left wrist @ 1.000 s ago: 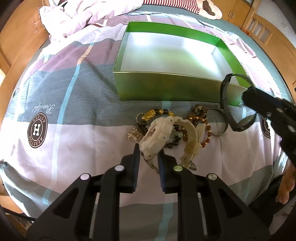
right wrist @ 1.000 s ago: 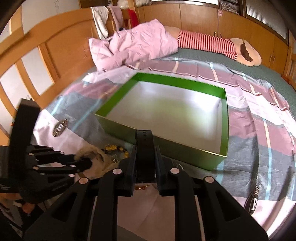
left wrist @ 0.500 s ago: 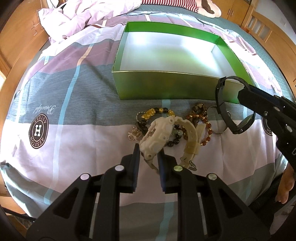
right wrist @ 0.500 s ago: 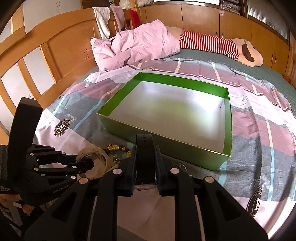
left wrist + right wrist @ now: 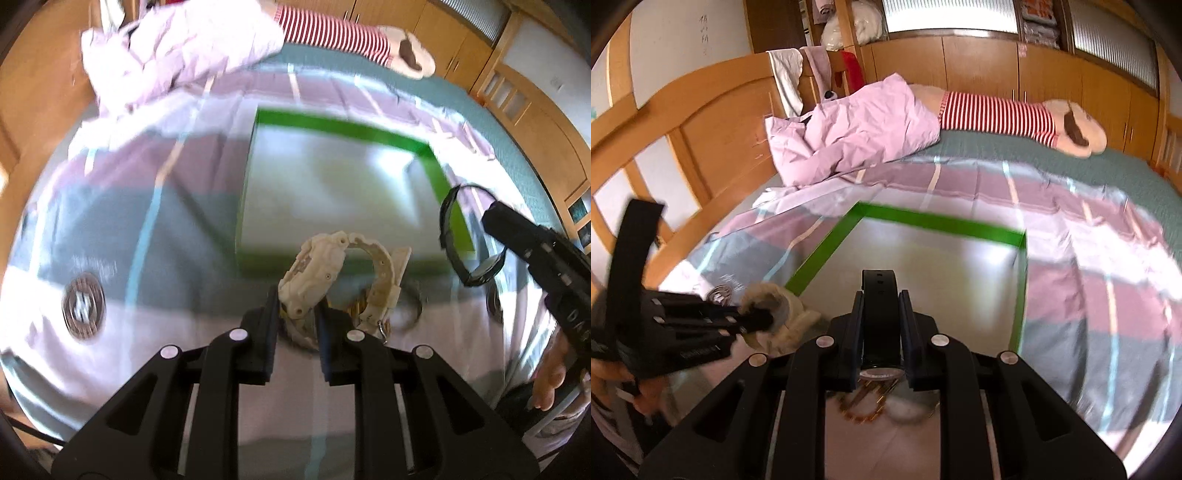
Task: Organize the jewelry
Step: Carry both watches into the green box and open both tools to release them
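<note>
Both watches (image 5: 317, 269) lifted off beads (image 5: 866, 400)

Open box ahead, clutter only on the near side

The green box (image 5: 827, 254) lies open-topped on the bed (image 5: 1108, 280), its white floor bare, so there is room to come in from above. Its near wall stands between the tools and that floor. The left tool (image 5: 295, 314) with a cream watch (image 5: 317, 269) and the right tool (image 5: 881, 325) with a black watch (image 5: 880, 306) sit close side by side. Beads (image 5: 864, 410) lie on the bedspread below them. A pink quilt (image 5: 857, 129) is heaped well beyond the box.
</note>
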`<state>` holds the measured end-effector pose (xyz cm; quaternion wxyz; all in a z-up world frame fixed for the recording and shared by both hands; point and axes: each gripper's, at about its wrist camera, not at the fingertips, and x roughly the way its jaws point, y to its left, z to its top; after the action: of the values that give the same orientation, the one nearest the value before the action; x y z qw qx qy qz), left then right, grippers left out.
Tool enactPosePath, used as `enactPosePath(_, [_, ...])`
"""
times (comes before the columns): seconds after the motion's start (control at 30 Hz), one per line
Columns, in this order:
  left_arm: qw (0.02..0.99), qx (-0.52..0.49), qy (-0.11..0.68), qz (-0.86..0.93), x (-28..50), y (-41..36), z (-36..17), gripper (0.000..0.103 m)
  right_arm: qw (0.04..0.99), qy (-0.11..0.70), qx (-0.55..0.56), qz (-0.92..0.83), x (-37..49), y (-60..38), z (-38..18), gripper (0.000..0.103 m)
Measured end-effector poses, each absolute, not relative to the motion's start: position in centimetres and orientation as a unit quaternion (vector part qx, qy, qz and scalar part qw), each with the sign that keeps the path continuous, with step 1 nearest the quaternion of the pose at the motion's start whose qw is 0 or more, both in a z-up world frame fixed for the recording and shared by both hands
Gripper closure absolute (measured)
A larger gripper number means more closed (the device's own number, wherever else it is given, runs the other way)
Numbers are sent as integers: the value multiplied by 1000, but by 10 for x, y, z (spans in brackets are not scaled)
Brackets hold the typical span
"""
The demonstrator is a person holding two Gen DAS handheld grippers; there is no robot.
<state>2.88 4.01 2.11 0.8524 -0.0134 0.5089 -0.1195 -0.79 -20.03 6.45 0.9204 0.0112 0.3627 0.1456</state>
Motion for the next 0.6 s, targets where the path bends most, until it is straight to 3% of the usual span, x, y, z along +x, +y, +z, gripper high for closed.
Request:
enactPosePath(0.3, [848,-7,519,-108,108,8,-22,84,905,417,27,84,58,-226,-5,84])
enactPosePath(0.33, [848,-4,519,-105,111,5,-28,83,904,419,22,78,60,-227,-9,78])
enactPosePath(0.43, [850,-10,517,-99,110,3,-30,68,904,420,23,74,55,-227,-8,41])
enactPosePath(0.57, [868,-33,485,-99,81,9,1,46,908,404,37,104,24,-229,17,39])
enactPosePath(0.6, [870,-36,481,-103,70,10,9,45,907,404,37,112,16,-228,22,39])
